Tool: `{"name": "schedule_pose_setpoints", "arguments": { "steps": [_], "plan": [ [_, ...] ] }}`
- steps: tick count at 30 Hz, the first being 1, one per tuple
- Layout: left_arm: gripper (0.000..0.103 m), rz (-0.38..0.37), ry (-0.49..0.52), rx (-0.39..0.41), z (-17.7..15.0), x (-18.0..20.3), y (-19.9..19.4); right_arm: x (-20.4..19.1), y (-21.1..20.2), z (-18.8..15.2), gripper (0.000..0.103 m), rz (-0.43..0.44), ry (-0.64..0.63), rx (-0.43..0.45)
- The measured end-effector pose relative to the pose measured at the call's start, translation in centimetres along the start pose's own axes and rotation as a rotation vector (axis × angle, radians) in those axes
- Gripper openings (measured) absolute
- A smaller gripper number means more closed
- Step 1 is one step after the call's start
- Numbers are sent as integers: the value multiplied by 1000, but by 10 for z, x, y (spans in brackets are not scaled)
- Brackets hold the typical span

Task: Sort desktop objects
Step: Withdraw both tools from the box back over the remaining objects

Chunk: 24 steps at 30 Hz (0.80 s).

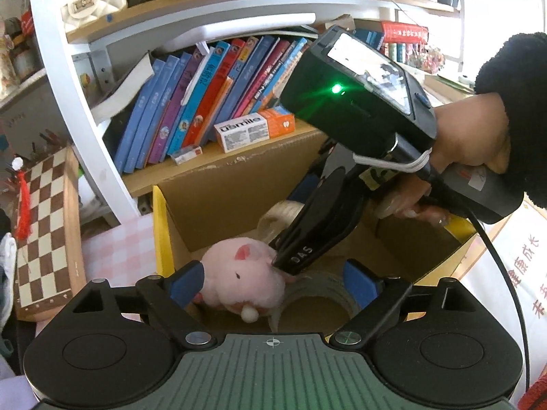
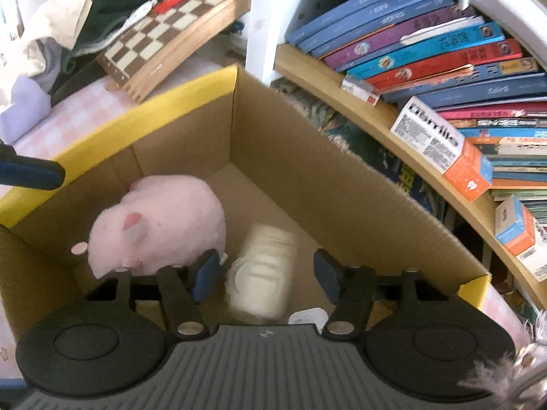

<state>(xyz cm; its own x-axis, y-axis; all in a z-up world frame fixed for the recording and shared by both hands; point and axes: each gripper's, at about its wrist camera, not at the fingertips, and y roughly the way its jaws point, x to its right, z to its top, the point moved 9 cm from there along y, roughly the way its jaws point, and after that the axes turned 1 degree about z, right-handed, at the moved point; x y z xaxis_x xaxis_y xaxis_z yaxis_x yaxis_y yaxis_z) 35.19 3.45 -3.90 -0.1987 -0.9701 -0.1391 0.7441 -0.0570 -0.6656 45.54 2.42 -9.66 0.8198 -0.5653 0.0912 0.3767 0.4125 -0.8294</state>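
Left wrist view: we see our left gripper (image 1: 273, 285) with its blue pads spread wide and nothing clamped. A pink plush pig (image 1: 244, 282) lies between the pads, loose, on the floor of a cardboard box (image 1: 239, 198). A tape roll (image 1: 321, 294) sits just beside the pig. Our right gripper, held by a hand (image 1: 471, 136) in a dark sleeve, reaches down into the box, and one of its fingers touches the pig's head.

Right wrist view: we see the right gripper (image 2: 266, 273) parted too, gripping nothing. A white wad (image 2: 263, 273), blurred, lies between its pads; the pig sits just left. Beyond the box, books (image 2: 427, 44) lean on a shelf, and a chessboard (image 2: 171, 30) stands apart.
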Motion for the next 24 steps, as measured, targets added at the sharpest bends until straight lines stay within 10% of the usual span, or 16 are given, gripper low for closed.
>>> {"name": "schedule_pose_setpoints", "arguments": {
  "steps": [24],
  "plan": [
    [95, 31, -27, 142, 0, 7, -77, -13, -127, -8, 74, -35, 148, 249]
  ]
}}
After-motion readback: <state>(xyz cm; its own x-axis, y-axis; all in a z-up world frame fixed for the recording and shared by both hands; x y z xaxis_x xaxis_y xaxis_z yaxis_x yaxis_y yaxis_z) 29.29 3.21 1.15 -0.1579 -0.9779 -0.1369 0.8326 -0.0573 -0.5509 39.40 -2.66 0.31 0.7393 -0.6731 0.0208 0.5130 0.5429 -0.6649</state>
